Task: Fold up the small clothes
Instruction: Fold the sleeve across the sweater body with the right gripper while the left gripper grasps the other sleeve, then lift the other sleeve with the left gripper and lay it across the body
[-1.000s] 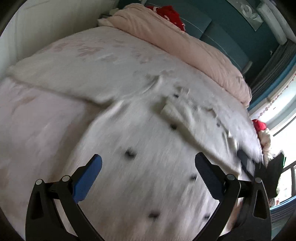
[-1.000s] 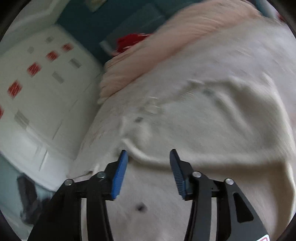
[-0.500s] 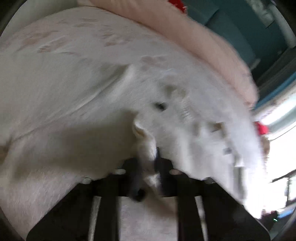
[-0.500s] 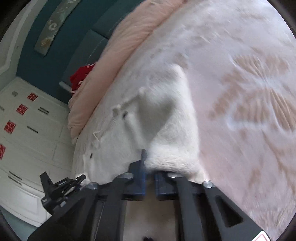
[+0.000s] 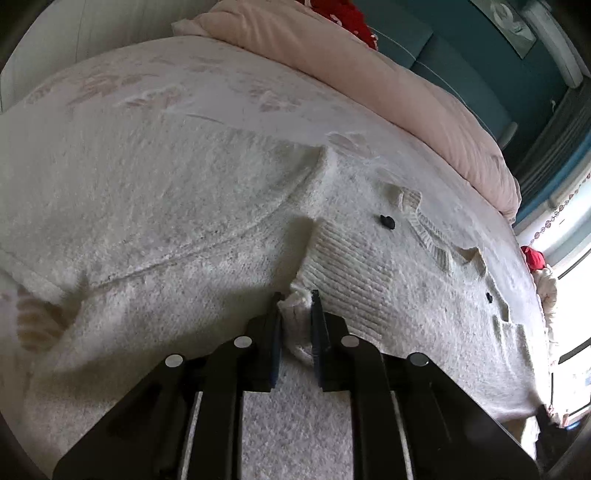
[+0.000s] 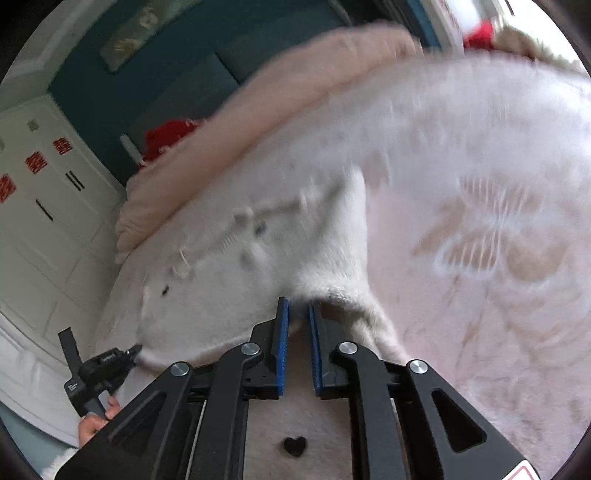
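A fuzzy white knit sweater (image 5: 207,206) with small black heart buttons (image 5: 387,221) lies spread on the bed. My left gripper (image 5: 295,295) is shut on the ribbed cuff (image 5: 347,266) of a sleeve folded over the sweater's body. In the right wrist view the same sweater (image 6: 266,258) is blurred, with a black heart (image 6: 294,445) under the gripper body. My right gripper (image 6: 298,304) is shut on a fold of the sweater's edge. The left gripper (image 6: 135,350) shows at the lower left of that view, at the sweater's other edge.
The bed has a white cover with pale pink butterfly prints (image 6: 491,243). A pink duvet (image 5: 388,85) is rolled along the far side, with a red item (image 5: 351,18) behind it. White cupboards (image 6: 44,206) stand beside the bed. A window (image 5: 569,236) is at right.
One second ago both grippers were open above the sweater. Both have since closed on the knit fabric. The left one has brought the ribbed cuff over the body.
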`<action>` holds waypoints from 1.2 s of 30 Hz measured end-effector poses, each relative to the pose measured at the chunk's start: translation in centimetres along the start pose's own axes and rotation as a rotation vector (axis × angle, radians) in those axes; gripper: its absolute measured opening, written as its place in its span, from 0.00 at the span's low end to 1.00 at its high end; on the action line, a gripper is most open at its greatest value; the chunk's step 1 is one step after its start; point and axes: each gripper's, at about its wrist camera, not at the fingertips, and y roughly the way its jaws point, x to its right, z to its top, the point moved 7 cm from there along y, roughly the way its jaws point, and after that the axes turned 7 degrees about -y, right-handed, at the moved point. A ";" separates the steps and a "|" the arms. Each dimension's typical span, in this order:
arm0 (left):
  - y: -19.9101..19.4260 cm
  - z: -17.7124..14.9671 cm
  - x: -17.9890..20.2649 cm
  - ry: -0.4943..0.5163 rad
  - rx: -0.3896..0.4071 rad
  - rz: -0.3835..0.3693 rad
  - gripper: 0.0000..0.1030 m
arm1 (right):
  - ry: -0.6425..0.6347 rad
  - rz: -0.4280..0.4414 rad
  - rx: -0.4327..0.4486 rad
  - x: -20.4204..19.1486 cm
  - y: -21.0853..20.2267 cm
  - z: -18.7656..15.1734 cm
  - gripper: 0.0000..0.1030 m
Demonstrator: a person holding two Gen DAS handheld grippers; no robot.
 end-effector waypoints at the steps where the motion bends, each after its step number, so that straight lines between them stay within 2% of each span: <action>1: 0.2 0.1 -0.1 -0.003 0.001 -0.002 0.14 | -0.024 -0.008 0.001 -0.5 0.4 0.5 0.12; 3: 0.2 0.0 0.1 0.011 0.011 0.000 0.14 | -0.064 -0.045 -0.028 -0.5 2.9 1.0 0.12; 4: 0.3 0.1 -0.4 0.020 0.013 0.003 0.14 | -0.065 -0.055 -0.051 -0.3 3.2 0.1 0.12; 6: -0.2 -0.1 -0.6 0.034 0.024 0.003 0.15 | -0.049 -0.127 -0.162 1.6 6.6 -2.1 0.05; 8: -0.9 -0.1 -1.1 0.028 0.026 -0.009 0.15 | 0.006 -0.103 -0.122 2.1 5.4 -2.2 0.06; 10: -2.4 0.0 -2.0 0.003 0.025 -0.035 0.16 | 0.002 -0.108 -0.081 1.3 3.5 -1.6 0.10; 11: -3.3 0.1 -2.3 -0.019 0.029 -0.054 0.22 | -0.028 -0.122 -0.063 0.4 2.8 -1.7 0.13; 13: -6.4 1.4 -4.6 -0.093 0.090 -0.073 0.43 | -0.080 -0.135 -0.054 -0.3 1.8 -2.8 0.15; 14: -8.0 2.4 -6.2 -0.123 0.131 -0.063 0.59 | -0.115 -0.138 -0.069 -1.0 1.7 -3.8 0.15; 15: -9.1 3.0 -7.6 -0.142 0.157 -0.045 0.69 | -0.139 -0.140 -0.084 -1.4 1.8 -4.8 0.15; 18: -13.7 6.6 -15.6 -0.228 0.256 0.075 0.82 | -0.194 -0.159 -0.151 -1.3 2.2 -8.4 0.20; 19: -15.0 8.0 -19.2 -0.268 0.280 0.137 0.83 | -0.207 -0.169 -0.142 -1.1 2.0 -8.9 0.22; 20: -16.1 9.3 -22.6 -0.303 0.299 0.210 0.84 | -0.229 -0.181 -0.132 -1.5 1.8 -8.8 0.28; 21: -16.8 10.2 -25.4 -0.334 0.307 0.273 0.84 | -0.242 -0.184 -0.138 -1.7 2.0 -8.8 0.35; 22: -17.4 11.4 -28.9 -0.372 0.306 0.352 0.84 | -0.252 -0.187 -0.142 -1.9 1.9 -9.1 0.36; 25: -17.6 13.4 -34.7 -0.437 0.289 0.488 0.84 | -0.302 -0.220 -0.144 -2.6 1.7 -9.9 0.41; 27: -17.1 14.6 -37.1 -0.495 0.289 0.504 0.83 | -0.324 -0.234 -0.148 -3.0 1.6 -10.1 0.44; 29: -16.7 15.7 -37.4 -0.489 0.307 0.527 0.83 | -0.330 -0.237 -0.149 -3.3 1.3 -10.4 0.46; 31: -15.5 16.7 -36.6 -0.426 0.293 0.563 0.66 | -0.323 -0.231 -0.149 -3.3 1.2 -10.5 0.46; 33: -15.0 17.4 -36.4 -0.368 0.282 0.601 0.34 | -0.317 -0.225 -0.147 -3.3 1.0 -10.5 0.47; 34: -14.5 17.8 -35.7 -0.348 0.275 0.582 0.24 | -0.316 -0.224 -0.147 -3.3 1.0 -10.6 0.47; 35: -14.2 18.1 -34.9 -0.340 0.261 0.558 0.14 | -0.316 -0.224 -0.146 -3.3 1.0 -10.6 0.47; 36: -14.2 18.3 -34.4 -0.337 0.255 0.552 0.13 | -0.316 -0.224 -0.146 -3.3 1.0 -10.6 0.47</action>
